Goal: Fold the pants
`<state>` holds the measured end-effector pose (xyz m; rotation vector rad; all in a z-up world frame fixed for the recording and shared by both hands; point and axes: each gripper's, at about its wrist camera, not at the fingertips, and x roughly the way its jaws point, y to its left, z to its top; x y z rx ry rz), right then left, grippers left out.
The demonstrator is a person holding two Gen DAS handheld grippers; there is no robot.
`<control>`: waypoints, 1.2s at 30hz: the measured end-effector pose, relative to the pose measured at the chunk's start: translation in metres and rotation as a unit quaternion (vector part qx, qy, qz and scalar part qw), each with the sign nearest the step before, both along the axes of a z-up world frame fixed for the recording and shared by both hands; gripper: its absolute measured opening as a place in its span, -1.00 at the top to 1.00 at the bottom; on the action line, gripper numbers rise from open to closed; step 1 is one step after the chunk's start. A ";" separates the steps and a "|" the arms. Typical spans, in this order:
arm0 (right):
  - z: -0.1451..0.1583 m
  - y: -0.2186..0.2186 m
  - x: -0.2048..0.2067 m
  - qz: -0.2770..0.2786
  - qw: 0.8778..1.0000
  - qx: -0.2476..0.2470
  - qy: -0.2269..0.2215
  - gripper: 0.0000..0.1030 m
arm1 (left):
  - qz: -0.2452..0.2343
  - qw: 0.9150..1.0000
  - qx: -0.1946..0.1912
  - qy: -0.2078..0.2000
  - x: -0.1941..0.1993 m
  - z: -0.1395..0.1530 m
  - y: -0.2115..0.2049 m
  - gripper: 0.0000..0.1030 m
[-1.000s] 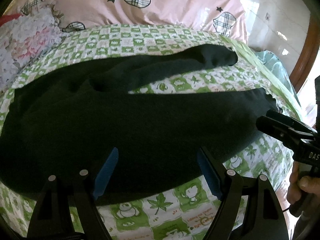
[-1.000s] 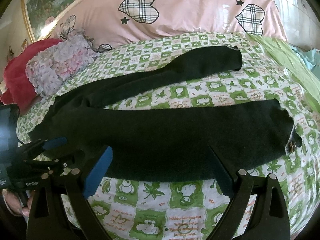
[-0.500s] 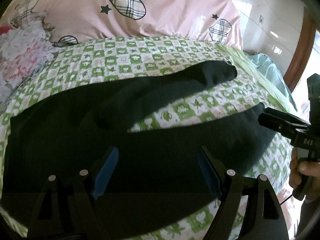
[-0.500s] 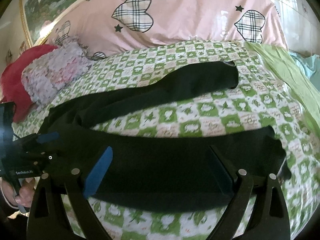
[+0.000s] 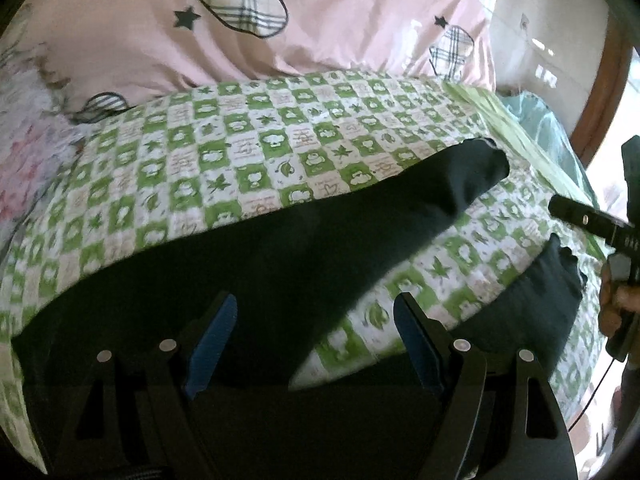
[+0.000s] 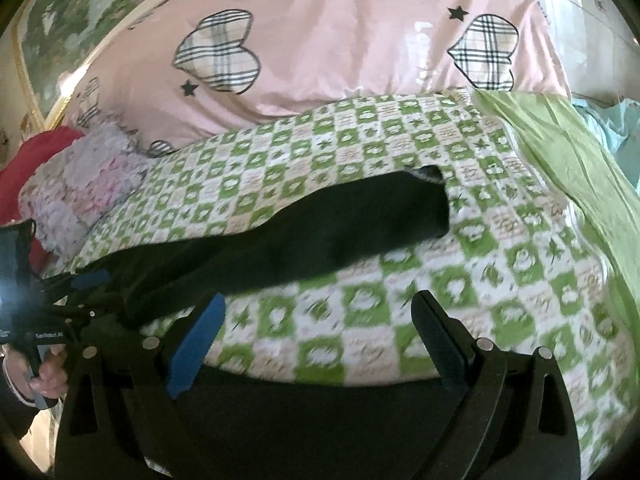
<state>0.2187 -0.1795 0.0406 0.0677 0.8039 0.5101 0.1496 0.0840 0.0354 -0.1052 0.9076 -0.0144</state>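
Observation:
Black pants (image 5: pixel 328 240) lie spread on a green-and-white checked bedspread (image 5: pixel 240 152). The far leg points to the right in both views; it shows in the right wrist view (image 6: pixel 340 236) too. The near leg's cuff (image 5: pixel 548 304) sits at the right. My left gripper (image 5: pixel 314 340) is open, low over the near edge of the pants at the waist end. My right gripper (image 6: pixel 320 340) is open, low over the near leg, with dark cloth (image 6: pixel 320 420) under its jaws. Each gripper shows in the other's view: the right one (image 5: pixel 588 222), the left one (image 6: pixel 80 300).
A pink quilt with plaid hearts (image 6: pixel 320 40) is piled at the back. A floral pillow (image 6: pixel 76 188) and red cloth (image 6: pixel 24 160) lie at the left. Light green sheet (image 6: pixel 560 152) and teal cloth (image 5: pixel 548 128) lie at the right. Wooden frame (image 5: pixel 612 80) at far right.
Both grippers have dropped lower and closer to the bed's near edge. The near pant leg has slid under the jaws and out of most of the view. Both stay open.

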 end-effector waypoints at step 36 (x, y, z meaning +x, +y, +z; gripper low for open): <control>-0.009 -0.014 0.166 0.035 0.993 0.037 0.103 0.71 | -0.199 0.974 -0.026 0.105 0.114 -0.042 0.002 0.94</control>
